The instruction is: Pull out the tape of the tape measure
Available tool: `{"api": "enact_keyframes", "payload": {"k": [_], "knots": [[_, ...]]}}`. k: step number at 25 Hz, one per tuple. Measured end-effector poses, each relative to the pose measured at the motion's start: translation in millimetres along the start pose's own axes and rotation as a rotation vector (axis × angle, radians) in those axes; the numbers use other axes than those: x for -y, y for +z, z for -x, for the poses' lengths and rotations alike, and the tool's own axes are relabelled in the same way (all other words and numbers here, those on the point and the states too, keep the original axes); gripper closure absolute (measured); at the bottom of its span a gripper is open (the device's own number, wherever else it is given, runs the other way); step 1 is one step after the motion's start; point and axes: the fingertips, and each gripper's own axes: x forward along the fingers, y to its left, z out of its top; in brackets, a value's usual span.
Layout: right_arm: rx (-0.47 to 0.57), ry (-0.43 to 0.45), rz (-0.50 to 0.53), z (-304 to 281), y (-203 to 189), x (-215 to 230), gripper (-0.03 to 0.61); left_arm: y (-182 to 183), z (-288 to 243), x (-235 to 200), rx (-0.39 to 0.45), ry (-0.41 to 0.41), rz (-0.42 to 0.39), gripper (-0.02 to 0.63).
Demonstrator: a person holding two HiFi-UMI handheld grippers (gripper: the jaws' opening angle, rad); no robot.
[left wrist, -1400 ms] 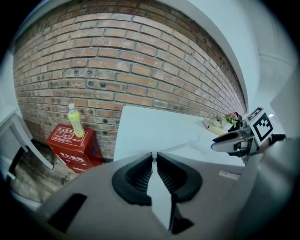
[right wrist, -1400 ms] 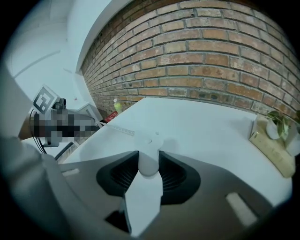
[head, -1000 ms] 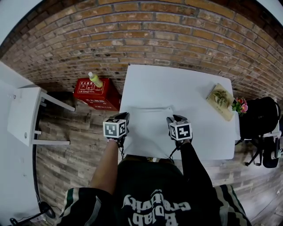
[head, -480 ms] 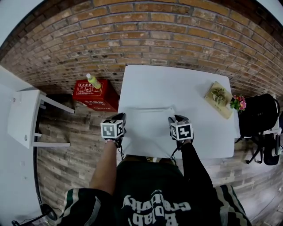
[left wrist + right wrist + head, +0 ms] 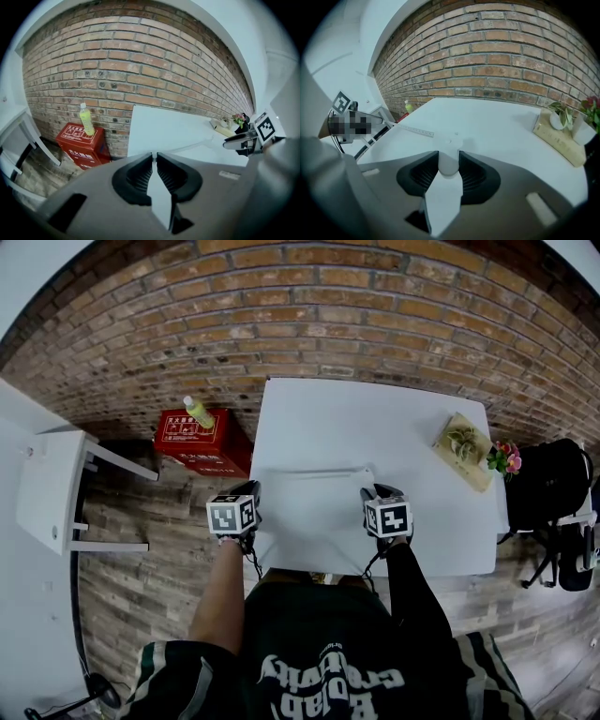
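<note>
Was an indoor rm, prob. an office- or studio-type space; couldn't pin it closer. What showed it: bare brick wall [image 5: 309,315] ran along the back, wood-plank floor [image 5: 141,596], plain white table [image 5: 375,427] w/ a potted plant on a wooden tray [image 5: 464,451] & flowers [image 5: 506,463], red box [image 5: 202,442] w/ a bottle [image 5: 199,412] on top stood by the wall, white chair [image 5: 52,484] at left, black wheeled office chair [image 5: 548,488] at right.

A white tape measure [image 5: 449,161], its round case clamped at 3 o'clock in the head view, with its graduated white tape [image 5: 416,131] drawn out straight toward 9 o'clock.
</note>
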Motion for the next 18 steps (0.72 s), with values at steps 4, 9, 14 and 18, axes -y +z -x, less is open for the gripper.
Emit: {"api": "enact_keyframes", "payload": {"k": [4, 9, 14, 18], "knots": [[-0.012, -0.001, -0.003, -1.5, -4.3, -0.8, 0.430, -1.5, -1.1, -1.3, -0.007, 0.002, -0.011, 0.575], [-0.010, -0.004, -0.002, -3.1, -0.8, 0.7, 0.430, 1.2, -4.1, -2.2, -0.009, -0.002, -0.019, 0.575], [-0.015, -0.006, -0.001, -5.0, -1.3, 1.5, 0.430, 3.1, -7.0, -3.1, -0.010, -0.013, -0.025, 0.575], [-0.016, -0.015, 0.006, -5.7, -1.0, 2.8, 0.430, 3.1, -7.6, -7.4, -0.007, -0.015, -0.017, 0.575]]}}
